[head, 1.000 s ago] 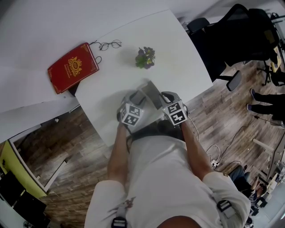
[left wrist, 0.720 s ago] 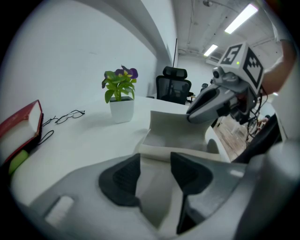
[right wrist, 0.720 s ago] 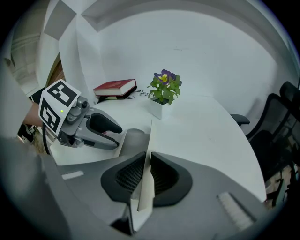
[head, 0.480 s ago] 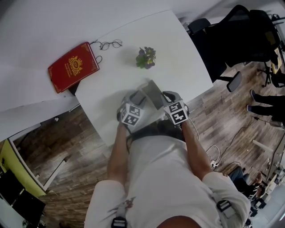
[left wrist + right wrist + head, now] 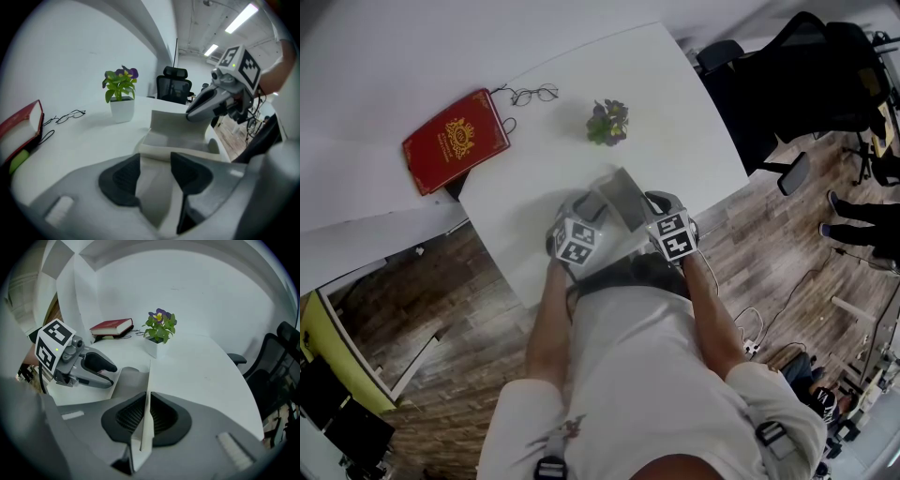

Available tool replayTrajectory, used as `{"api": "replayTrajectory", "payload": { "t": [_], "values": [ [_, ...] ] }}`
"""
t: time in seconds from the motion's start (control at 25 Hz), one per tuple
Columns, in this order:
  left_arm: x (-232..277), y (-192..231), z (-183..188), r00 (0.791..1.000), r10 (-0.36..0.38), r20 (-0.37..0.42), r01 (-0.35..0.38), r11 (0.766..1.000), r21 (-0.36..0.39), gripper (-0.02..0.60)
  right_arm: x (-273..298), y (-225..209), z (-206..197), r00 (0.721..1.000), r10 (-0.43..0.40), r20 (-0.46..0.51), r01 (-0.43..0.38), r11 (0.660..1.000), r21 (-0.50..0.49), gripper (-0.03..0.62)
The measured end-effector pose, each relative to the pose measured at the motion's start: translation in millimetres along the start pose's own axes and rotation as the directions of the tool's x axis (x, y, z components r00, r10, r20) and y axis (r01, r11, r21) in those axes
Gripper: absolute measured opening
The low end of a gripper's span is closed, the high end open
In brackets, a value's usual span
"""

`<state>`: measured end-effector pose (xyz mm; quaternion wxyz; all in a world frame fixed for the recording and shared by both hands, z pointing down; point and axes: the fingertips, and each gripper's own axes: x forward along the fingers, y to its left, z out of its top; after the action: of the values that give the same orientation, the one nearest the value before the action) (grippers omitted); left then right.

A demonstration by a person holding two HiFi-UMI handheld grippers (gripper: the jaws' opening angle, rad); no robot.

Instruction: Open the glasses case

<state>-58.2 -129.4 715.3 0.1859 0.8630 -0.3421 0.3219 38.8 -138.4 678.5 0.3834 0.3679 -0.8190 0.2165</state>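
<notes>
The grey glasses case (image 5: pixel 619 195) lies near the front edge of the white table (image 5: pixel 675 103), its flap raised. My left gripper (image 5: pixel 589 208) is shut on the case's lower part, which fills the gap between its dark pads (image 5: pixel 119 180). My right gripper (image 5: pixel 649 202) is shut on the thin upright flap (image 5: pixel 149 394), pinched edge-on between its pads. In the left gripper view the lifted flap (image 5: pixel 180 126) stands ahead with the right gripper (image 5: pixel 201 107) at its top right corner. The right gripper view shows the left gripper (image 5: pixel 101 366) at the case's left side.
A red book (image 5: pixel 455 141) lies at the far left, with spectacles (image 5: pixel 532 94) beside it. A small potted plant (image 5: pixel 607 120) stands beyond the case. Black office chairs (image 5: pixel 787 84) stand to the right of the table, over wooden floor.
The right gripper has shifted very slightly to the right with the flap. The left gripper has stayed where it was.
</notes>
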Motion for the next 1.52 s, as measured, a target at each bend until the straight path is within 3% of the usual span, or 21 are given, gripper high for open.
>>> {"api": "replayTrajectory", "payload": {
  "t": [1.12,1.52],
  "values": [
    [-4,3,4,1.0,0.024,0.011,-0.024,1.0,-0.003,0.212,3,-12,-6,0.999,-0.047,0.006,0.047,0.999,-0.001,0.038],
    [-5,2,1,0.999,0.047,-0.006,-0.047,0.999,-0.019,0.209,-2,-8,-4,0.999,-0.042,0.03,0.042,0.999,-0.004,0.074]
  ]
}}
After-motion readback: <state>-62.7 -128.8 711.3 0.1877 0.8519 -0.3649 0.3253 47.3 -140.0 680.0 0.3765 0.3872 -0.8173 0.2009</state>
